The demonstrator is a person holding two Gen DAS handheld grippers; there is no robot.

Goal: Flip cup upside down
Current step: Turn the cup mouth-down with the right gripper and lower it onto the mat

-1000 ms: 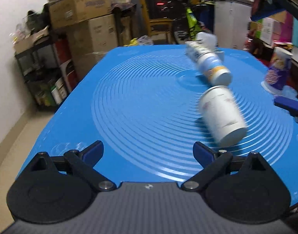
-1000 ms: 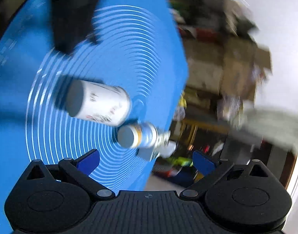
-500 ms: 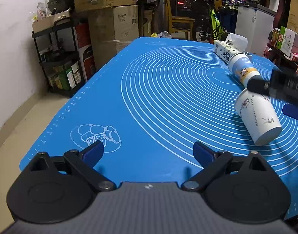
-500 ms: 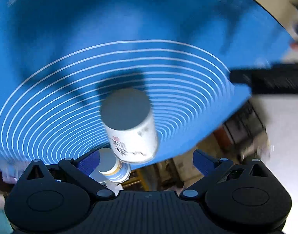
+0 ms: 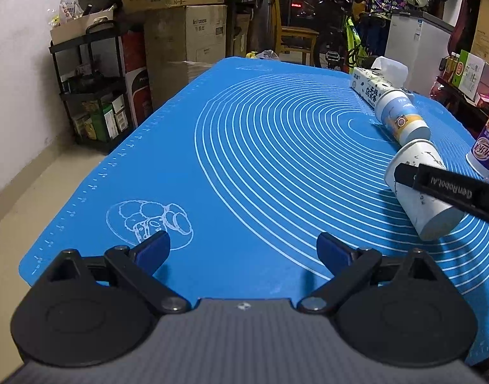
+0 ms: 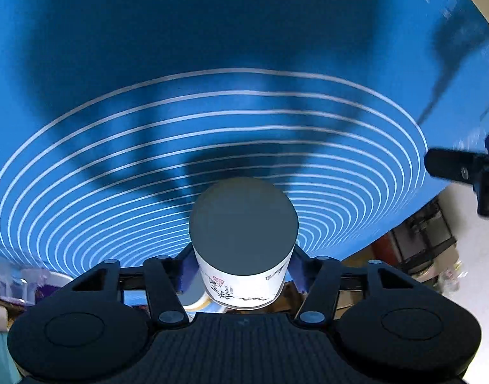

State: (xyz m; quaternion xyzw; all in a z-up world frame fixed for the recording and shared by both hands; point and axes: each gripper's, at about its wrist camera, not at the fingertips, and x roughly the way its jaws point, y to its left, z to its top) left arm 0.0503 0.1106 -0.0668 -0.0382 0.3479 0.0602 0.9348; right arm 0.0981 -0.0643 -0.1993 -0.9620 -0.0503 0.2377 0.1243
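A white paper cup with ink drawings (image 5: 418, 188) lies on its side on the blue mat (image 5: 244, 166), base toward the left wrist camera. In the right wrist view the cup (image 6: 244, 243) fills the middle, base toward the camera. My right gripper (image 6: 241, 272) has its blue pads against both sides of the cup; its black finger (image 5: 449, 187) crosses the cup in the left wrist view. My left gripper (image 5: 243, 249) is open and empty near the mat's front edge, to the left of the cup.
A blue-and-white cup (image 5: 401, 116) lies on its side just beyond the white cup, with a tissue pack (image 5: 370, 83) behind it. A purple cup (image 5: 487, 145) stands at the right edge. Boxes, shelves and a bicycle surround the table.
My right gripper has moved onto the white cup and closed on its sides. My left gripper has drawn back toward the mat's front-left edge.
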